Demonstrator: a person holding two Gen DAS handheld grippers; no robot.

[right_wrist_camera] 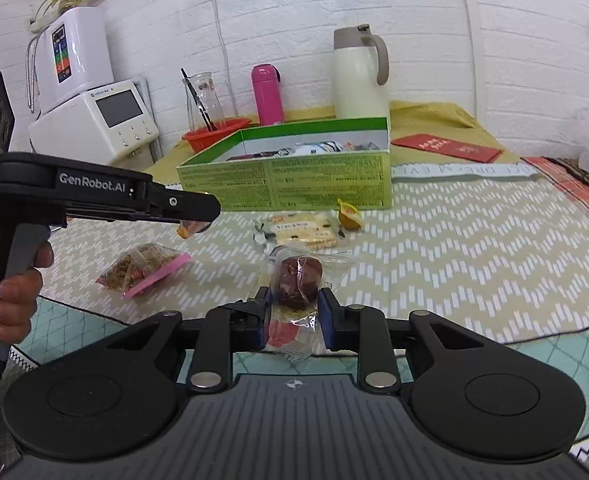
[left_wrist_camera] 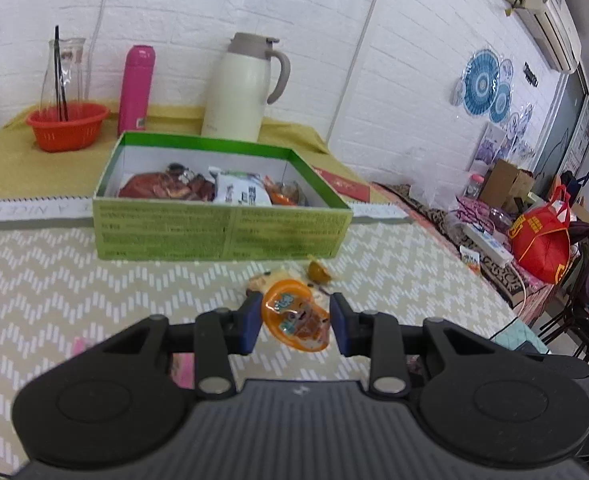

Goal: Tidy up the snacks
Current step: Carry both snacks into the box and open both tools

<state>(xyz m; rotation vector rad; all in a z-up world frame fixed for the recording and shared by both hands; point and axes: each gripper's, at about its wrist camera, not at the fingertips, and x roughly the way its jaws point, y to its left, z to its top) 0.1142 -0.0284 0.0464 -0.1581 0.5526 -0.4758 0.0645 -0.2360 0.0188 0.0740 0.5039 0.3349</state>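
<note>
My left gripper (left_wrist_camera: 296, 309) is shut on an orange jelly cup (left_wrist_camera: 290, 320), held above the patterned mat in front of the green box (left_wrist_camera: 222, 232). The right wrist view shows this gripper (right_wrist_camera: 200, 216) from the side, with the orange cup at its tip. My right gripper (right_wrist_camera: 294, 306) is shut on a dark red snack in clear wrap (right_wrist_camera: 298, 280), low over the mat. The green box (right_wrist_camera: 286, 184) holds several packets. On the mat lie a cracker pack (right_wrist_camera: 302, 230), a small orange jelly cup (right_wrist_camera: 350, 218) and a pink-edged snack bag (right_wrist_camera: 144, 270).
Behind the box stand a cream thermos jug (left_wrist_camera: 242, 88), a pink bottle (left_wrist_camera: 136, 88) and a red basket (left_wrist_camera: 66, 126) holding a glass carafe. A white appliance (right_wrist_camera: 94, 128) sits far left, a red envelope (right_wrist_camera: 450, 146) right of the box. A hand (right_wrist_camera: 12, 300) grips the left handle.
</note>
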